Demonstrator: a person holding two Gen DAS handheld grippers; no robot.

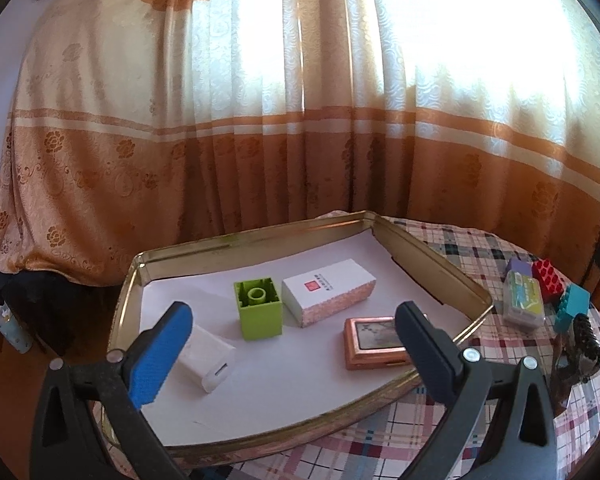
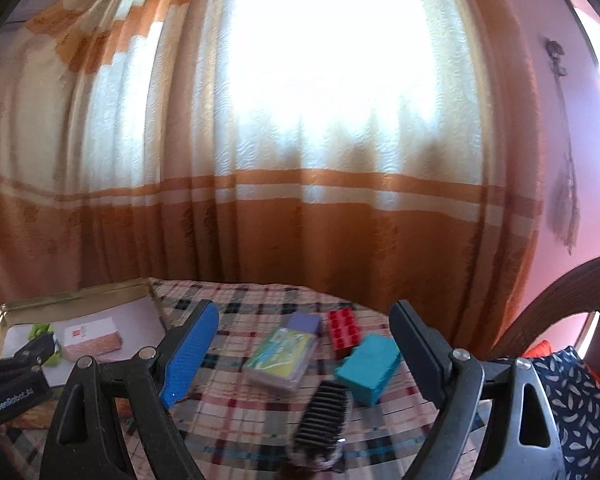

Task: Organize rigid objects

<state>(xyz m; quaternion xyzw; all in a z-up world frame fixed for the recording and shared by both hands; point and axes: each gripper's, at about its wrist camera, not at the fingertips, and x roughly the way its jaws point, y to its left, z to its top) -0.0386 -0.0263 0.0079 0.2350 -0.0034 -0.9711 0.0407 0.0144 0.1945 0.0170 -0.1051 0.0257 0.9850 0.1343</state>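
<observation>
Both tongs, the left tongs (image 1: 292, 350) over the tray (image 1: 440, 276) and the right tongs (image 2: 304, 354) over loose blocks (image 2: 368, 366) on the desk (image 2: 236, 412), are held wide and empty, evidently for sorting.

Both grippers: black frames, silver screws, one blue finger, one black finger.

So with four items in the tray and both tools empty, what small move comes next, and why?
Probably lower the open right tool onto the black comb, the nearest piece between its fingers. It, the card pack and the bricks lie outside the tray; the left tool hovers open over it.
</observation>
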